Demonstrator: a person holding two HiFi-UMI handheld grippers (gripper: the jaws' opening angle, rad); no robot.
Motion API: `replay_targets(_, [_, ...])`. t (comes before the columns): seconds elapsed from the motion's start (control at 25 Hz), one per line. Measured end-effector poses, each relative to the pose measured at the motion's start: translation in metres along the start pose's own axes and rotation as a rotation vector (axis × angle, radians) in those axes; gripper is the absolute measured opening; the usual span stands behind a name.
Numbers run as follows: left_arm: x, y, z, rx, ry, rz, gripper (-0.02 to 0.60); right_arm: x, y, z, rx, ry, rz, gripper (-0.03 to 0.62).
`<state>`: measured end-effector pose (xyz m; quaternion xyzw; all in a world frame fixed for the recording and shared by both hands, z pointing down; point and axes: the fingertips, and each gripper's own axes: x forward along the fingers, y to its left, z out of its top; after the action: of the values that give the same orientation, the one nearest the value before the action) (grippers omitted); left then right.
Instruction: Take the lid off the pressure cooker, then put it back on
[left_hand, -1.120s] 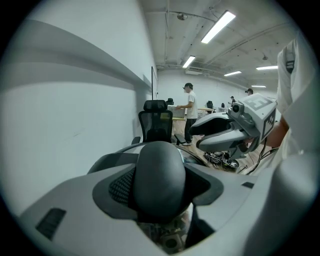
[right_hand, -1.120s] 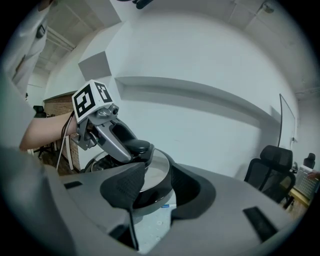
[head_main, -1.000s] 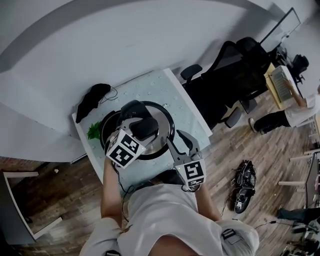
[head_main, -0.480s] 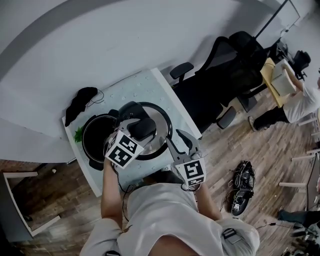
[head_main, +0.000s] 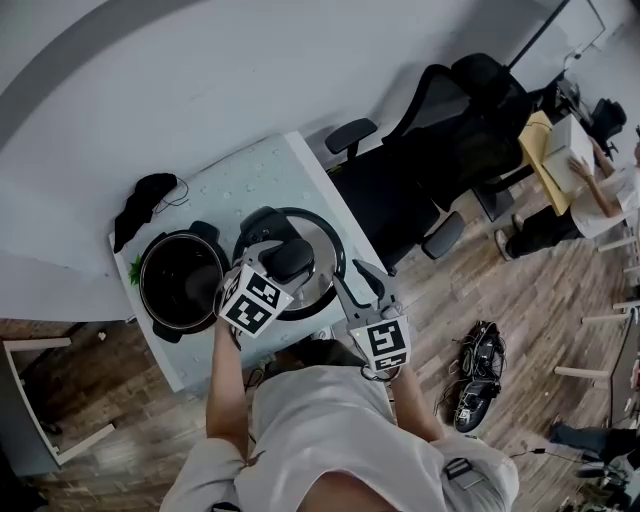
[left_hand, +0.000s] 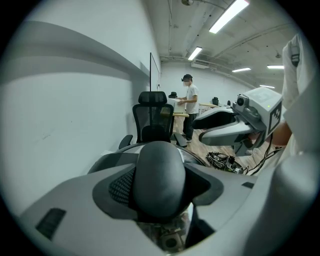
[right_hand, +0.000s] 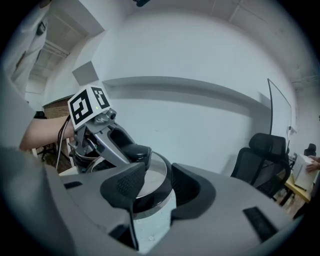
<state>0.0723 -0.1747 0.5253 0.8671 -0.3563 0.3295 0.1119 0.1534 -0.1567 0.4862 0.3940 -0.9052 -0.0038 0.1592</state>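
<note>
Head view, with both gripper views. We see the left gripper (head_main: 278, 252) shut firmly on the black handle (left_hand: 159, 177) of the lid (head_main: 320, 248); in the left gripper view the rounded handle fills the gap between the two jaws, which press on it from either side. The lid, a steel disc with a dark rim, is off the pot (head_main: 145, 290) and sits at the pot's 3 o'clock, over the pale table (head_main: 250, 175). We cannot tell whether it rests on the table or is held just above it. The pot stands open near the table's left edge, its dark inside exposed and a side grip showing at its 7 o'clock. The right gripper (head_main: 360, 285) lies at the lid's 4 o'clock, close to the rim. In the right gripper view its jaws stand well apart with nothing clamped, and the lid's rim shows in the gap beyond them; we cannot tell whether either jaw touches the rim. That view also shows the left gripper reaching in from 9 o'clock onto the handle. At the pot's 11 o'clock a black cloth (head_main: 140, 205) lies on the table, and a small green thing (head_main: 135, 268) sits just beside the pot at its 10 o'clock. A black office chair (head_main: 440, 130) stands at the table's 2 o'clock on the wooden floor (head_main: 520, 330). A person (left_hand: 190, 102) stands far behind it.
</note>
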Motion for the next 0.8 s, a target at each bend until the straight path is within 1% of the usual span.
replay_targets(0.16, [0.021,-0.013,-0.001,-0.012,0.015,0.001,0.273,-0.002,-0.012,-0.018,0.017,0.020,0.007,0.166])
replay_targets(0.32, [0.042,-0.023,-0.011,-0.037,0.034,0.004,0.274,0.001,-0.020,-0.042,0.056,0.049,0.019,0.164])
replay_targets(0.68, [0.087,-0.037,-0.048,-0.101,0.082,0.007,0.273,0.014,-0.034,-0.098,0.084,0.149,0.031,0.163])
replay_targets(0.8, [0.099,-0.041,-0.060,-0.121,0.092,0.019,0.275,0.016,-0.035,-0.116,0.094,0.176,0.037,0.160])
